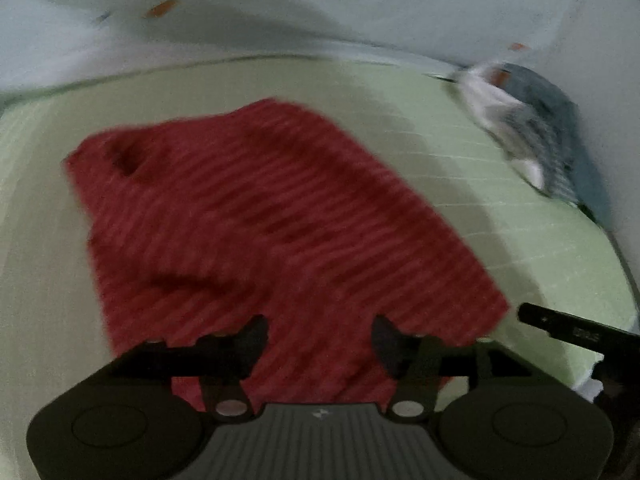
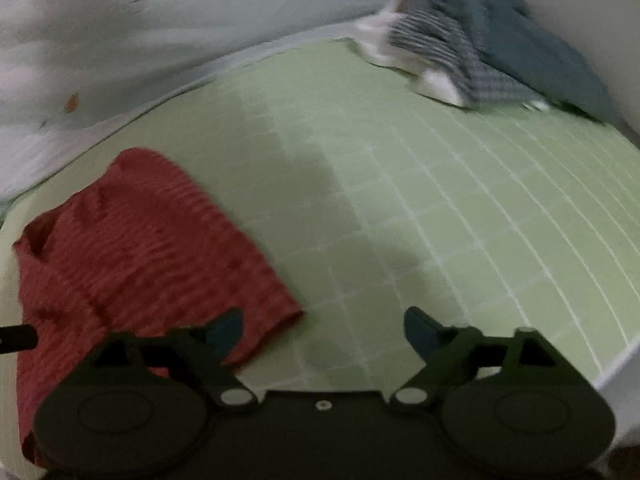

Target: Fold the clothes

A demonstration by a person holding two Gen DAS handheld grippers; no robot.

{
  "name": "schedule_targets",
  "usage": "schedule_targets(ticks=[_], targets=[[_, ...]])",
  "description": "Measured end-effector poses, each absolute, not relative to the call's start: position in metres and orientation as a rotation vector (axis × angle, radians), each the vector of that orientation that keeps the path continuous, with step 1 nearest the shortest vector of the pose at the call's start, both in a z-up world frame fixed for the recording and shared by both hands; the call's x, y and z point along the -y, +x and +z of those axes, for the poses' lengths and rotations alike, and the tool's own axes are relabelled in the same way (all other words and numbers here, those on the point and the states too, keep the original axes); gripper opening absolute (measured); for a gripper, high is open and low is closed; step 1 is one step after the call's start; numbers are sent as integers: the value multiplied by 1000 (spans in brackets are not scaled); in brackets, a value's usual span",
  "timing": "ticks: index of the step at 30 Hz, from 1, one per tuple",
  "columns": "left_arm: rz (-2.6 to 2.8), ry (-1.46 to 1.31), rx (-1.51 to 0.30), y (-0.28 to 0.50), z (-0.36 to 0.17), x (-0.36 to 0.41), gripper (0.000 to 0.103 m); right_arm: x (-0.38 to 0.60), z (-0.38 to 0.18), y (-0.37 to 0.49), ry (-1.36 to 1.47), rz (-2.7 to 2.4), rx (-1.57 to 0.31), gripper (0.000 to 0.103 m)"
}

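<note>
A red striped garment (image 1: 256,216) lies folded on the green grid mat (image 1: 500,208), filling the middle of the left wrist view. My left gripper (image 1: 320,338) is open and empty, held just above the garment's near edge. The right gripper's finger (image 1: 560,326) pokes in from the right edge of that view. In the right wrist view the red garment (image 2: 136,264) lies at the left on the mat (image 2: 440,200). My right gripper (image 2: 323,332) is open and empty, its left finger over the garment's near right corner.
A pile of grey-blue, striped and white clothes (image 2: 480,44) sits at the mat's far right corner, also in the left wrist view (image 1: 536,132). A pale wall (image 1: 320,8) backs the mat. The mat's near right edge (image 2: 616,372) drops off.
</note>
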State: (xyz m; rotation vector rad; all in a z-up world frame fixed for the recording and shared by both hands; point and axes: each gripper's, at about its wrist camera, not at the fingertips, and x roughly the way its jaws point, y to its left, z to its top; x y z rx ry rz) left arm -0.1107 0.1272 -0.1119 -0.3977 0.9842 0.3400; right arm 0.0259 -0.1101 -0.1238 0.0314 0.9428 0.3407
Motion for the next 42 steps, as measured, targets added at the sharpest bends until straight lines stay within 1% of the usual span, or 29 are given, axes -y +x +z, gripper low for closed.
schedule_targets(ticks=[1, 5, 8, 13, 15, 17, 18, 20, 21, 23, 24, 25, 26, 28, 30, 36, 42], targets=[[382, -416, -995, -115, -114, -134, 65, 104, -122, 26, 19, 372, -930, 102], [503, -468, -1042, -132, -123, -150, 66, 68, -117, 27, -30, 530, -874, 103], [525, -465, -1059, -139, -127, -145, 68, 40, -116, 27, -62, 642, -857, 103], [564, -467, -1084, -148, -135, -133, 69, 3, -119, 24, -75, 782, -886, 101], [586, -461, -1095, -150, -140, -126, 69, -7, -124, 20, -96, 817, -907, 93], [614, -458, -1107, -153, -145, -119, 69, -17, -130, 16, -129, 854, -930, 76], [628, -461, -1115, -154, -147, -116, 69, -19, -133, 15, -140, 873, -937, 72], [654, -467, -1131, -155, -153, -111, 69, -25, -138, 15, -153, 916, -952, 61], [671, -469, -1132, -156, -156, -109, 69, -26, -141, 14, -160, 935, -962, 58], [709, -470, -1133, -157, -162, -104, 71, -28, -146, 15, -170, 956, -973, 39], [731, -469, -1127, -158, -164, -103, 74, -29, -148, 16, -174, 968, -979, 33], [752, -464, -1121, -158, -165, -101, 75, -29, -151, 17, -177, 980, -983, 17], [772, -455, -1113, -158, -165, -99, 76, -29, -152, 19, -174, 992, -983, 7], [816, -438, -1102, -159, -166, -96, 83, -26, -151, 21, -163, 1007, -971, 4], [863, -423, -1096, -160, -166, -93, 85, -17, -147, 24, -151, 1004, -945, 2], [954, -435, -1085, -170, -165, -92, 86, 15, -133, 41, -108, 946, -885, 1], [989, -405, -1087, -168, -166, -90, 86, 54, -127, 56, -89, 879, -864, 1]])
